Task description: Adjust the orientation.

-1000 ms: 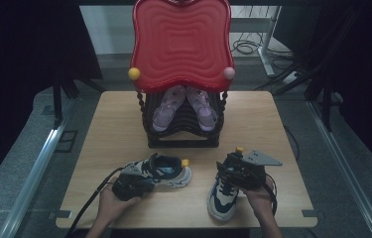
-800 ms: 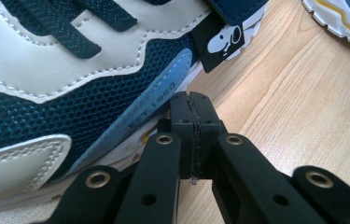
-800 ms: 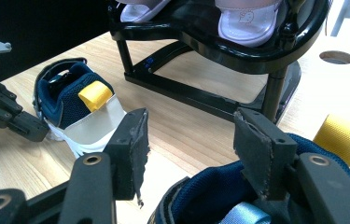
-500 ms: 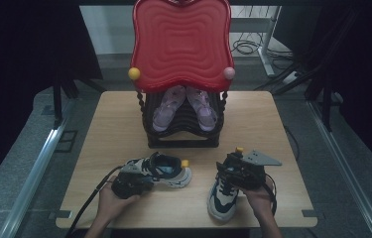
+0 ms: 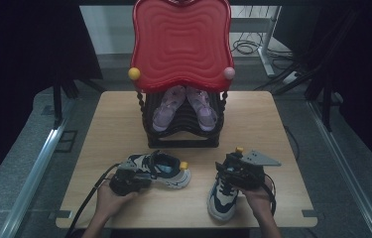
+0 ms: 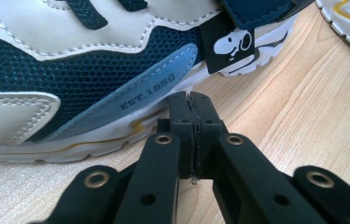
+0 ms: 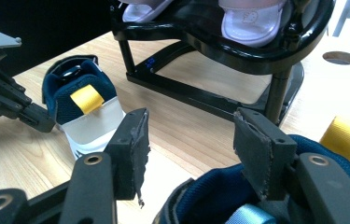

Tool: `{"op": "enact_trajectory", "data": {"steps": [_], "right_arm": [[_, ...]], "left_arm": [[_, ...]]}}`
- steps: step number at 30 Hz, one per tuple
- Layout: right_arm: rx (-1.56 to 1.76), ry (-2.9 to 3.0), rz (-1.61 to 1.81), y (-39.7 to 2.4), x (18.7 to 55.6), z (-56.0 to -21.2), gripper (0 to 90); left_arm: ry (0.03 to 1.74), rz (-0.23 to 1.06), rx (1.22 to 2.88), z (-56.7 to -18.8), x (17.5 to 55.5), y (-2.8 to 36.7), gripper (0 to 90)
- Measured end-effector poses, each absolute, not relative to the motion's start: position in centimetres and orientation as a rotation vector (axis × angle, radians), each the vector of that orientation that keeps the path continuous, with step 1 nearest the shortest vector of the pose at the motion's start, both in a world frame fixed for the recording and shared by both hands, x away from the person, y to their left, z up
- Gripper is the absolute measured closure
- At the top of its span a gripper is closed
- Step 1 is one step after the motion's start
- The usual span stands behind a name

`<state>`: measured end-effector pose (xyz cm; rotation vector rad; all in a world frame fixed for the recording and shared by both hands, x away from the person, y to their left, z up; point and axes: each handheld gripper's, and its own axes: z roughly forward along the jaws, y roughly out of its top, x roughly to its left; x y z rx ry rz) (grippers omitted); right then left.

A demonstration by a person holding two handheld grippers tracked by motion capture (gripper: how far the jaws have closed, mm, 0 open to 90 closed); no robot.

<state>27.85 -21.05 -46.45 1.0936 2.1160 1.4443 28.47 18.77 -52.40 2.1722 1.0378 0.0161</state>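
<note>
Nothing on the bench [image 5: 124, 124] has shifted since the earlier frames: both shoes lie where they lay, and my hands have scarcely stirred.

On the left, my left claw [image 5: 130, 179] is clenched, jaws pressed together with nothing between them. In the left gripper view its tips [image 6: 191, 105] sit just against the sole edge of the left sneaker [image 5: 161, 168], low on its flank. That shoe lies across the near left of the bench, long axis running left to right, its yellow heel tab [image 5: 184, 165] at the right end.

To the right, my right claw [image 5: 237, 173] stands released above the right sneaker [image 5: 223, 196], which points near to far, toe toward me. In the right gripper view my pads [image 7: 133, 149] straddle its navy collar [image 7: 219, 196] without pressing it, so that hand is the readier one: I judge it needs only to sink and close.

Beyond both stands the black shoe rack [image 5: 181, 131], holding a pink pair [image 5: 166, 106].
</note>
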Motion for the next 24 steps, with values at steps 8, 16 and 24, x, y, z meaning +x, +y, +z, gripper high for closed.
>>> {"op": "enact_trajectory", "data": {"steps": [8,16,24], "right_arm": [[1.005,2.179,1.497,-19.9,27.3,-45.5,64.4],[0.899,2.272,1.526,-16.6,27.7,-44.3,84.8],[0.864,2.357,1.443,-12.8,29.9,-43.2,89.5]], "left_arm": [[1.036,0.107,2.083,-50.8,27.5,20.0,71.0],[1.055,0.208,1.973,-48.8,26.5,21.6,54.7],[1.052,0.236,1.938,-47.8,26.0,23.0,49.9]]}}
